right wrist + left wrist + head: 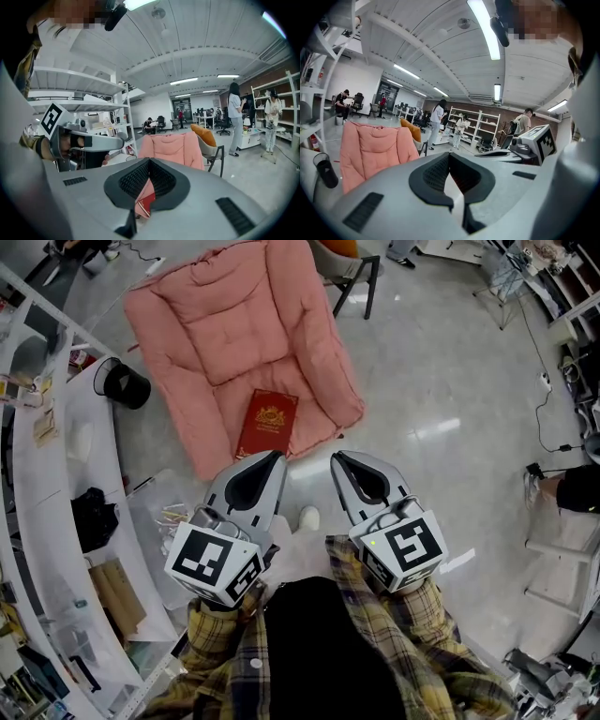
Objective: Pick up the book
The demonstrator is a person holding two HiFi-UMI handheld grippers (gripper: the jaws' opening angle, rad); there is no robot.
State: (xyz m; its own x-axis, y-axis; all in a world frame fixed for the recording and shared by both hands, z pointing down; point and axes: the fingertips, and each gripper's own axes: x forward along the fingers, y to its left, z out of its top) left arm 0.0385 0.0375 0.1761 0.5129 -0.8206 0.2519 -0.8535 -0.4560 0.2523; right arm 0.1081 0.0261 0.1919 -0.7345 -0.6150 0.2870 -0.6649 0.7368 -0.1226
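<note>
A dark red book (267,423) with a gold crest lies flat on the seat of a pink cushioned floor chair (225,324). My left gripper (277,456) is shut and empty, its tip just short of the book's near edge. My right gripper (336,457) hangs beside it, shut and empty, over the floor by the cushion's near right corner. In the right gripper view a sliver of the book (146,204) shows through the gap behind the closed jaws (149,160), with the pink chair (172,147) beyond. The left gripper view has its shut jaws (450,154) pointing past the pink chair (375,150).
A curved white desk (56,474) runs along the left, carrying a black cup (124,383), a black bundle (94,517) and papers. A dark-legged chair (354,273) stands behind the cushion. Shiny floor (450,381) spreads to the right. People and shelves (473,126) are far off.
</note>
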